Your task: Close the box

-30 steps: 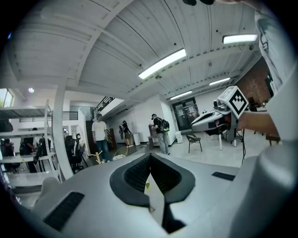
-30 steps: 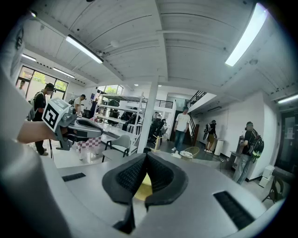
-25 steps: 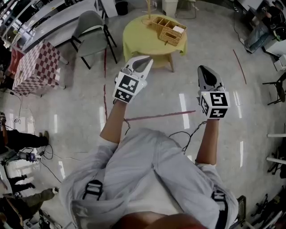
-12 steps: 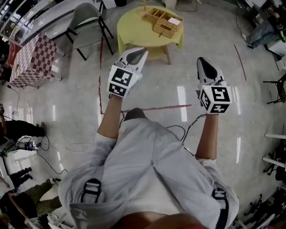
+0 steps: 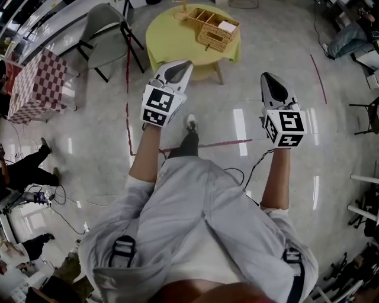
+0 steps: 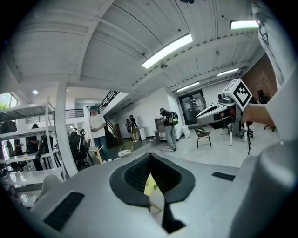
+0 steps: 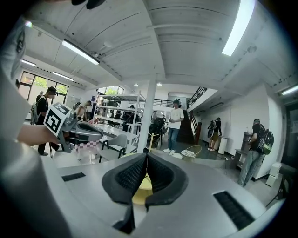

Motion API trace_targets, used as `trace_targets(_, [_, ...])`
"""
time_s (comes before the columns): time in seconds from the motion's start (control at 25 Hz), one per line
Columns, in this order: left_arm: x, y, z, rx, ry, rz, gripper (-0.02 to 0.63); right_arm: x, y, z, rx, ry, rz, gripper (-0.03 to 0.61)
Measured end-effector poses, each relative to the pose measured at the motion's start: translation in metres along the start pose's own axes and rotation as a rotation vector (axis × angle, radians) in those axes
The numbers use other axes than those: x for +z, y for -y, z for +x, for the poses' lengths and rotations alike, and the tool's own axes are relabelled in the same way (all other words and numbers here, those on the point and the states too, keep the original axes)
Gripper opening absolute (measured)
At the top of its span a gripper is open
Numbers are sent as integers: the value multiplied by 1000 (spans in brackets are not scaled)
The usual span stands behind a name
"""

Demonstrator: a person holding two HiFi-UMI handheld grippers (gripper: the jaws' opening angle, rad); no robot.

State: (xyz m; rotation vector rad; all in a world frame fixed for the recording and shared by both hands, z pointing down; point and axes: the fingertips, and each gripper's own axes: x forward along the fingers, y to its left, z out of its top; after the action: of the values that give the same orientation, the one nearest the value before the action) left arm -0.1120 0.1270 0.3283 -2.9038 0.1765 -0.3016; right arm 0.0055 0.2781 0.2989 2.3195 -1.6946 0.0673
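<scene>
Far from the person, on a round yellow-green table (image 5: 161, 36), sits the box (image 5: 218, 34), a woven one toward the table's right side. Its top is open and something white shows inside. Touching it on the far left is a wooden tray (image 5: 198, 16) split into compartments; what lies in them is too small to tell. Neither gripper touches the box; both are held well short of it, above bare floor.

The left gripper (image 5: 182, 65) points at the table's near edge, its jaws pressed together at the tips with nothing between them. The right gripper (image 5: 266, 77) is level with it, to the right of the table, its jaws likewise together and empty. The two are well apart.

A grey chair (image 5: 108, 25) stands just left of the table, and a checkered table (image 5: 32, 83) is further left. Red tape (image 5: 127, 100) runs from far to near on the shiny floor left of the left gripper, and a second strip crosses under the person's shoe (image 5: 190, 122). A cable (image 5: 251, 174) trails on the floor near the right forearm. Between the grippers and the table the floor lies open.
</scene>
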Motion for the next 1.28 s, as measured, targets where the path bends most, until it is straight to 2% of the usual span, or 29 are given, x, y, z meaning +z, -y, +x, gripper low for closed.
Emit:
trace_targets(0.32, [-6, -83, 99, -28, 2, -10, 29, 10, 42, 114, -5, -39, -20, 25])
trace_targets(0.64, [-20, -151, 167, -49, -22, -34, 29, 6, 62, 216, 38, -107, -24, 25])
trace_targets(0.96, [-53, -184, 209, -74, -76, -76, 29, -16, 60, 294, 107, -177, 1, 25])
trace_targets(1.12, [-72, -197, 222, -80, -101, -105, 29, -34, 49, 328, 160, -236, -32, 26])
trace_targets(1.28, [-94, -208, 232, -74, -134, -137, 29, -63, 39, 354, 242, -324, -71, 78])
